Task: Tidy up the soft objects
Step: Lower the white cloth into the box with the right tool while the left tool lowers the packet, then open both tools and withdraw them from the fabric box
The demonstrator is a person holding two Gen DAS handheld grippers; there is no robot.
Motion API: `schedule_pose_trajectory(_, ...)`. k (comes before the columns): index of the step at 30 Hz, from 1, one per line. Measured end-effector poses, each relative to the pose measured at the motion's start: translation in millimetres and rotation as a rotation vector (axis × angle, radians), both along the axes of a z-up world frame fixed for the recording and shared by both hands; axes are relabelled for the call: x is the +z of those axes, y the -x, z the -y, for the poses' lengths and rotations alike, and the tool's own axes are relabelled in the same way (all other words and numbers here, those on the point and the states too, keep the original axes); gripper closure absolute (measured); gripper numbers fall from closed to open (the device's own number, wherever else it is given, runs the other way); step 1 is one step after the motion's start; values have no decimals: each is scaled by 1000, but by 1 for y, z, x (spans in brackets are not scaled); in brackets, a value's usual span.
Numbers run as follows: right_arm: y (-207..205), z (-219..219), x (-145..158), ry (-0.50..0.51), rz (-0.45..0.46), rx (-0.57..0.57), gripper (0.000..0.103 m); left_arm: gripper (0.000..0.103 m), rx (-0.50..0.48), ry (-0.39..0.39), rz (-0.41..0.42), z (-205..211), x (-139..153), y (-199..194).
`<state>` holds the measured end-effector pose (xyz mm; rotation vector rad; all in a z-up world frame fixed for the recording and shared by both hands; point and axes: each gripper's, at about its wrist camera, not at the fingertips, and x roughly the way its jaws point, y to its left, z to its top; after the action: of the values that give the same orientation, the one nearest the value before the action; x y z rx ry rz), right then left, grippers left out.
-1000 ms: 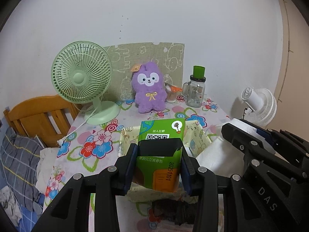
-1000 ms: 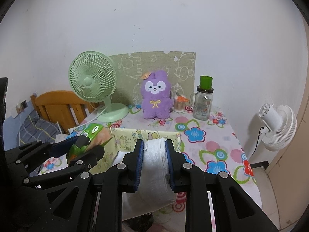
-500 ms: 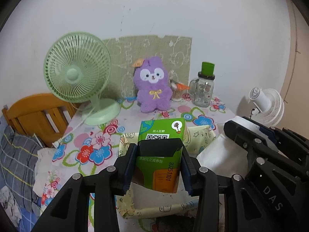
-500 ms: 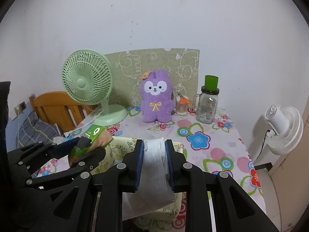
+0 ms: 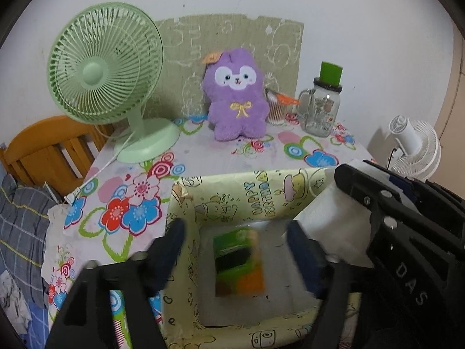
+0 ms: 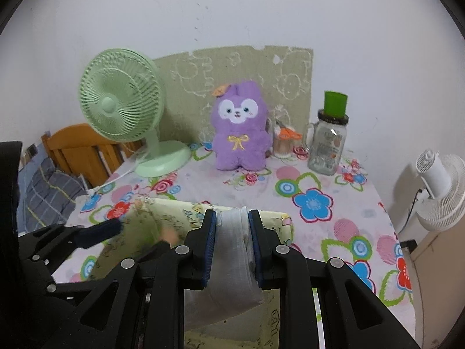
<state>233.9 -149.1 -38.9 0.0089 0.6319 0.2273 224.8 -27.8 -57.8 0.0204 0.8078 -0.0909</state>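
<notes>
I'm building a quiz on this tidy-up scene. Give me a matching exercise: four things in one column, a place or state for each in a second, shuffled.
1. green packet
2. white cloth
3. purple plush toy
4. left gripper

a. upright at the back of the table
b. jaws opening
c. clamped in the right gripper
d. lying inside the yellow box

Pairs: 1-d, 2-c, 3-a, 4-b
</notes>
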Motion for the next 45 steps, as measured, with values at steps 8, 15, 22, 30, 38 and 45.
schedule_pose_trajectory(8,-10,4,-12,-32,-34,-11,33,11,5,-2,-15,-2,-8,-5)
schedule_pose_trajectory(15,-6,3,-10,8,-18,-9,15,3,-14,-9,-14,0,-5,-1)
schedule_pose_trajectory(22,9,3,-3,12,19,-13,6,0,-13,-22,10,2,2,12)
schedule_pose_trajectory(30,32,3,8,30,44,-11,3,0,-18,-26,39,3,12,33)
schedule_pose_trajectory(38,57,6,19,25,73,-5,1,0,-26,-35,72,7,23,56)
schedule_pose_trajectory(45,77,7,23,20,73,23,1,0,-32,-47,93,11,28,76)
